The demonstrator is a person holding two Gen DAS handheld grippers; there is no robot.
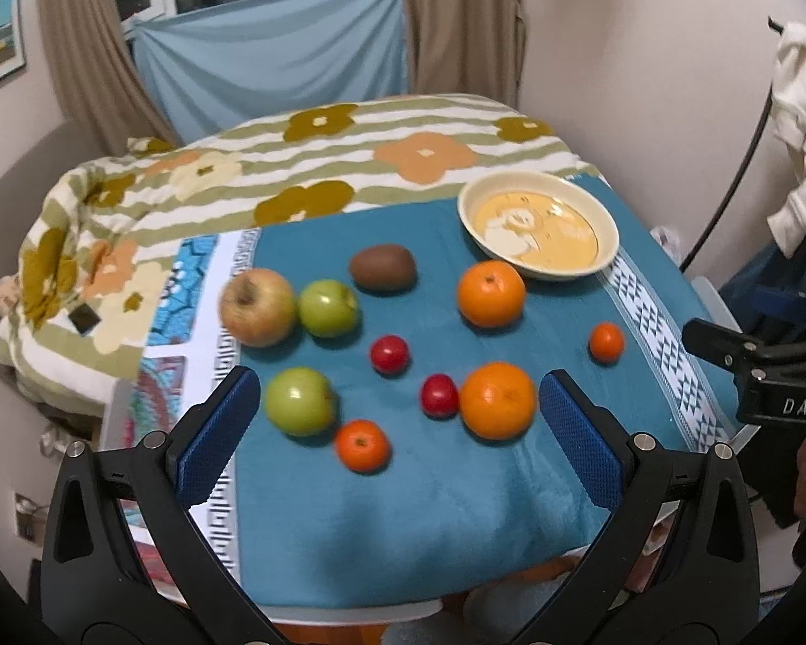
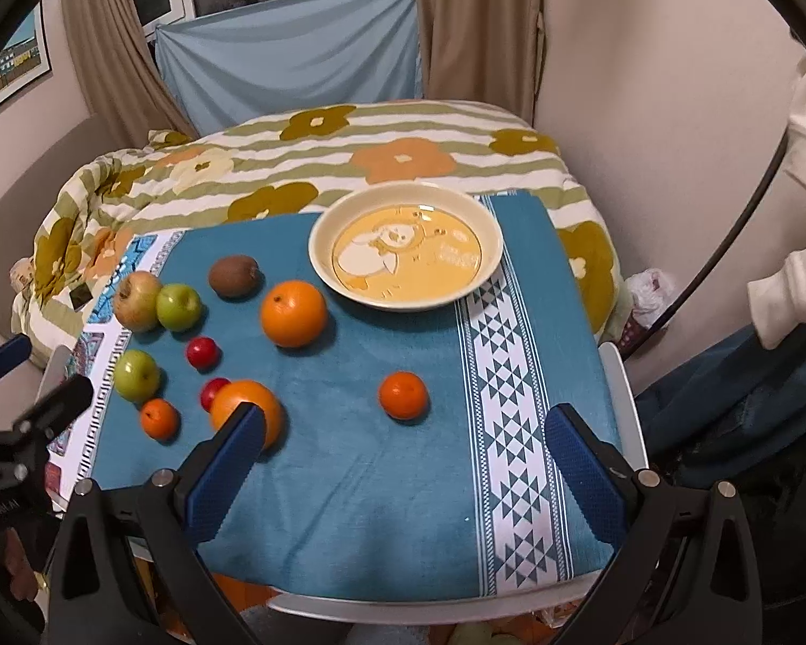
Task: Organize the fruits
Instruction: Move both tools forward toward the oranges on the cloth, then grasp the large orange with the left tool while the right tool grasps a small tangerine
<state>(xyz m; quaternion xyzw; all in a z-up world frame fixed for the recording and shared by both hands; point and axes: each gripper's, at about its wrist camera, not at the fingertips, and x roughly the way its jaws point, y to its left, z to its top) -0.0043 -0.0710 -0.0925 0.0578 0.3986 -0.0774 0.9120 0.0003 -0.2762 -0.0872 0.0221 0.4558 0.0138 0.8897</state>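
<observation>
Fruit lies on a teal cloth (image 1: pixel 403 489) (image 2: pixel 360 462): a yellow-red apple (image 1: pixel 258 306) (image 2: pixel 136 301), two green apples (image 1: pixel 328 307) (image 1: pixel 300 400), a kiwi (image 1: pixel 382 267) (image 2: pixel 234 275), two large oranges (image 1: pixel 491 293) (image 1: pixel 497 400), two small mandarins (image 1: pixel 362 445) (image 1: pixel 606 342), and two small red fruits (image 1: pixel 389 354) (image 1: pixel 439 395). A cream bowl (image 1: pixel 607 226) (image 2: pixel 489 231) stands empty at the back right. My left gripper (image 1: pixel 400 430) is open above the near fruits. My right gripper (image 2: pixel 403 462) is open over bare cloth, just in front of a mandarin (image 2: pixel 403 394).
A flowered quilt (image 1: pixel 295 172) (image 2: pixel 349 156) covers the bed behind the cloth. The table's white edge (image 2: pixel 618 376) shows at the right. Clothes hang at the right (image 1: pixel 800 134). Curtains and a blue sheet (image 2: pixel 295 48) stand at the back.
</observation>
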